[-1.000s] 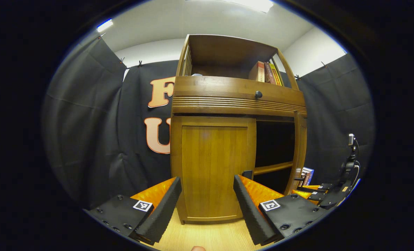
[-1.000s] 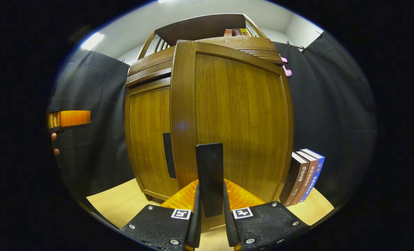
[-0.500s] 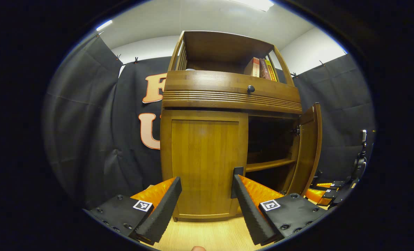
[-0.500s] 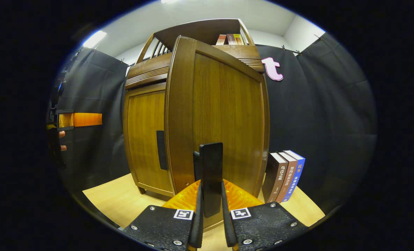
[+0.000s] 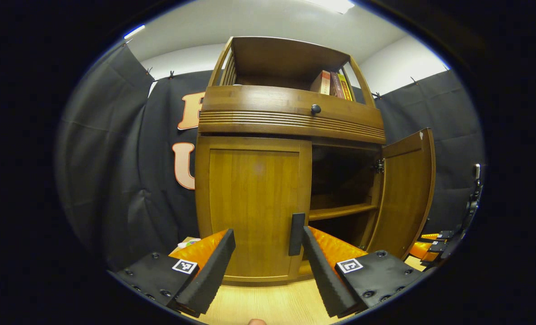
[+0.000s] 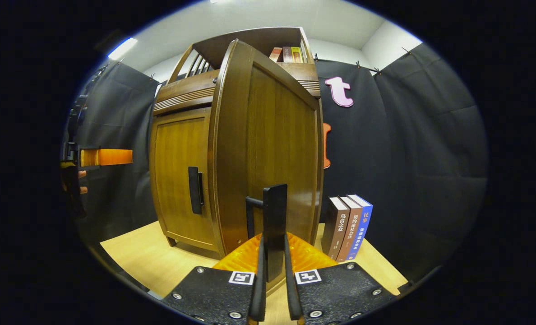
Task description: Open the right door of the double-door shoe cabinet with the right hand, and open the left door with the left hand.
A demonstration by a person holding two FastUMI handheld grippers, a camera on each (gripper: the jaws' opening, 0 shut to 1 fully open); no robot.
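Wooden shoe cabinet (image 5: 268,180) on pale floor, near centre. Right door (image 5: 405,189) swung wider than a second ago, shelf (image 5: 340,210) inside now exposed. Right gripper (image 6: 274,266) pinching right door's handle (image 6: 274,225), fingers pressed on it as before. Left door (image 5: 250,207) closed; handle (image 5: 296,234) now nearer left gripper (image 5: 268,266), fingers spread, touching nothing. Books (image 6: 349,228) upright right of cabinet.
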